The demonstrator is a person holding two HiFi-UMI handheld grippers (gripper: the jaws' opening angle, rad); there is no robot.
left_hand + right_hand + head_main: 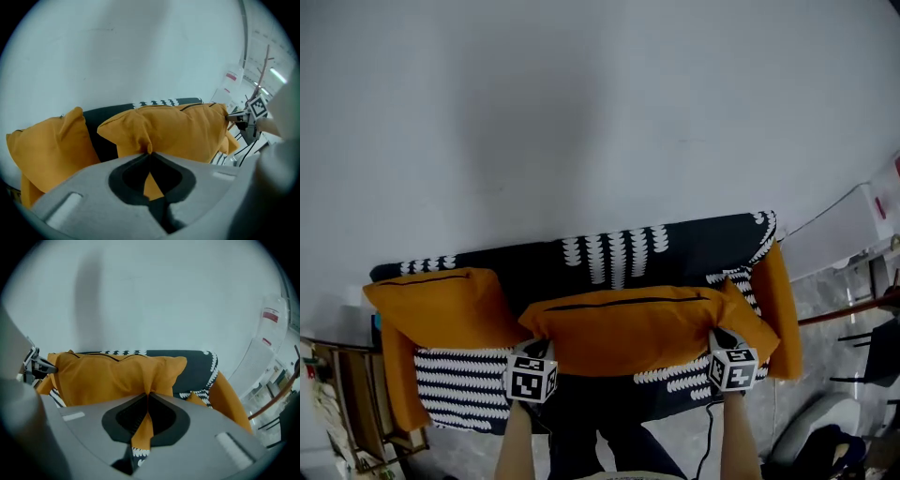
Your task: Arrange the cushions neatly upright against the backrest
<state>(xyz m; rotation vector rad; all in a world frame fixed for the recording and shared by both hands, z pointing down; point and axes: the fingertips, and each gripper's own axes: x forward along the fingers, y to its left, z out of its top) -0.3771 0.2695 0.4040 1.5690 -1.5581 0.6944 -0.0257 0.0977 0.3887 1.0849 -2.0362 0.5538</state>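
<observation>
An orange cushion (637,328) with a black zip along its top hangs lifted in front of the sofa backrest (619,251). My left gripper (536,354) is shut on its lower left corner, and my right gripper (724,345) is shut on its lower right corner. In the left gripper view the orange cushion (178,131) is pinched in the left gripper (149,154). The right gripper view shows the same cushion (117,376) nipped in the right gripper (147,394). A second orange cushion (441,305) leans upright at the sofa's left end.
The small sofa has a dark cover with white patterned stripes and orange arms (778,300). A white wall (581,112) stands behind it. A wooden shelf (342,403) is at the left, and chairs and a white box (862,225) stand at the right.
</observation>
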